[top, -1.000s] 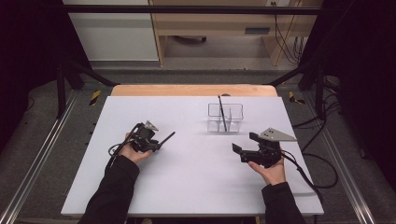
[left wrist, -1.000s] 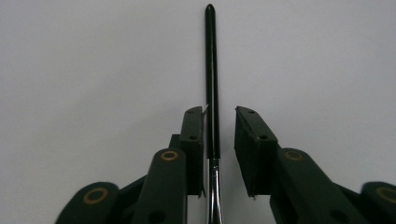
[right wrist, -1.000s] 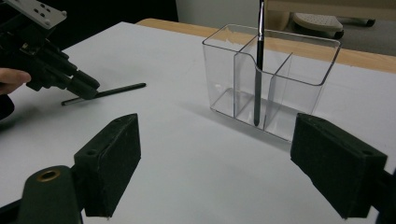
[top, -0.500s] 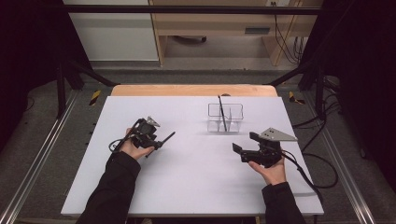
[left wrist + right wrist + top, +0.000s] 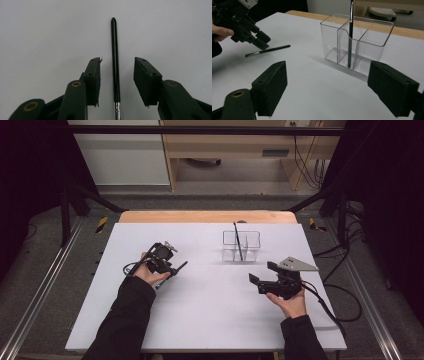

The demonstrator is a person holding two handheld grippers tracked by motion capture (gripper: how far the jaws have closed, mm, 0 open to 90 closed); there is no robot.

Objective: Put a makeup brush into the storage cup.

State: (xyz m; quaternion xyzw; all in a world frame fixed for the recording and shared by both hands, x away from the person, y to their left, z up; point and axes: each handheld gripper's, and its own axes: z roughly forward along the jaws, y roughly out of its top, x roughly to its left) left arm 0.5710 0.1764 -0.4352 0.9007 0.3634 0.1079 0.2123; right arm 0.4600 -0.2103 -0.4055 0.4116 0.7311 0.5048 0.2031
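Observation:
A thin black brush (image 5: 114, 50) with a silver ferrule lies flat on the white table (image 5: 210, 320). My left gripper (image 5: 118, 60) hovers over it, one jaw on each side and a gap on both sides. Its jaws have just been opening, then closing a little, and the pads are not touching the brush. In the high view the left gripper (image 5: 171, 269) is at the table's left-middle, over the brush (image 5: 183, 265). My right gripper (image 5: 263, 272) stands open and empty, facing a clear three-compartment holder (image 5: 372, 37). A second brush (image 5: 350, 37) stands in the holder.
The clear holder (image 5: 241, 246) sits right of centre towards the back of the table. A wooden strip (image 5: 205, 216) runs along the far edge. Cables (image 5: 345, 295) trail off to the right. The right gripper view takes in the left gripper (image 5: 260, 40) over the lying brush (image 5: 268, 50).
The left hand has shifted slightly away from the person and a little higher over the lying brush. The right hand and the holder have stayed put.

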